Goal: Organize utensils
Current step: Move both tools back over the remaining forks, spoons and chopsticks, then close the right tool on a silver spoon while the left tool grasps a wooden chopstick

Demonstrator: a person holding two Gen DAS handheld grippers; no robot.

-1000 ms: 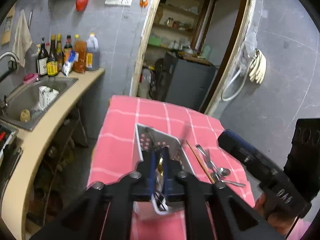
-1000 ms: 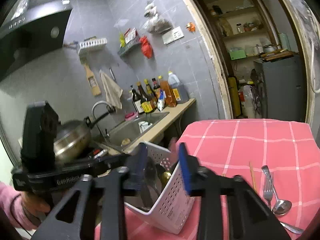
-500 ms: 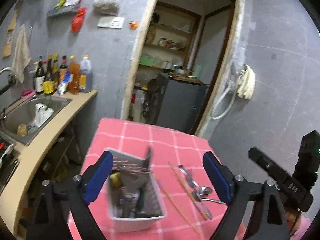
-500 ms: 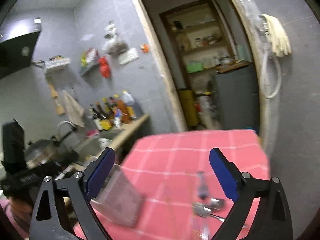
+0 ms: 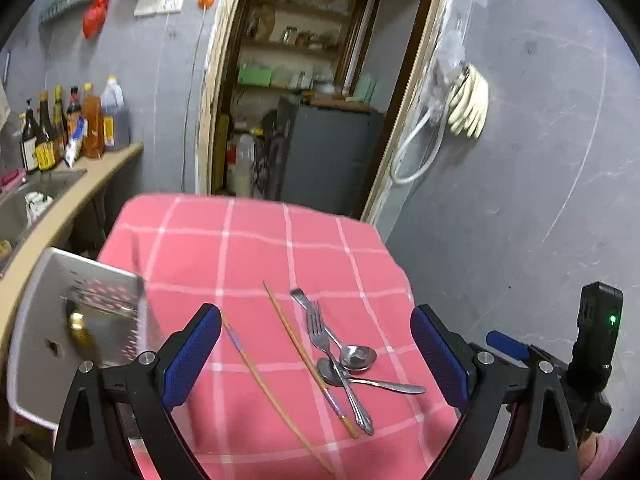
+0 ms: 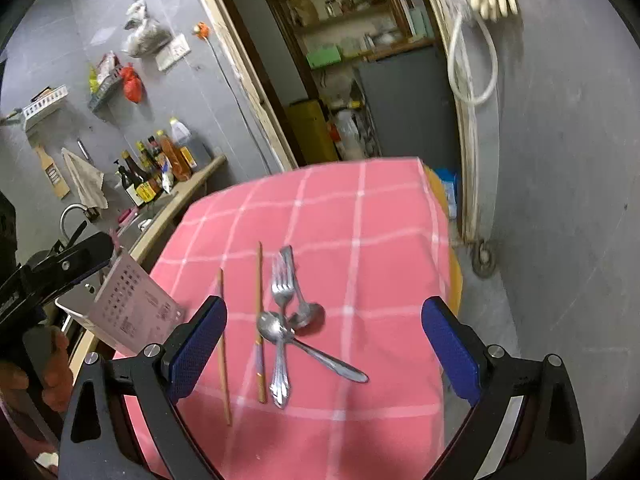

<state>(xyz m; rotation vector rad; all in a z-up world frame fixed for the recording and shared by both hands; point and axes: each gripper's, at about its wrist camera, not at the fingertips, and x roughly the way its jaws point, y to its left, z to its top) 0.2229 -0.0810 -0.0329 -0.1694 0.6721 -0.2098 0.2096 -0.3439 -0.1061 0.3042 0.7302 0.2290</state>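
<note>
A fork (image 5: pixel 320 334), two spoons (image 5: pixel 356 356) and two wooden chopsticks (image 5: pixel 304 356) lie loose on the pink checked tablecloth (image 5: pixel 256 256). A white perforated basket (image 5: pixel 44 360) stands at the table's left edge with blurred items inside. My left gripper (image 5: pixel 315 320) hovers over the loose cutlery, its jaws opening with nothing between them. In the right wrist view, my right gripper (image 6: pixel 325 308) stands open above the fork (image 6: pixel 282 292), the spoons (image 6: pixel 272 326) and the chopsticks (image 6: pixel 260 320), touching none. The basket (image 6: pixel 132 308) is to its left.
A counter (image 5: pixel 100 168) with a sink and sauce bottles (image 5: pixel 72 120) runs along the left. Behind the table is a doorway with a grey cabinet (image 5: pixel 328 152). Gloves (image 5: pixel 468 100) and a hose hang on the right wall. The table's right edge (image 6: pixel 440 216) drops to the floor.
Both grippers were nearly shut at the basket a second ago. They have opened wide and swung right, away from the basket, and now face the loose cutlery.
</note>
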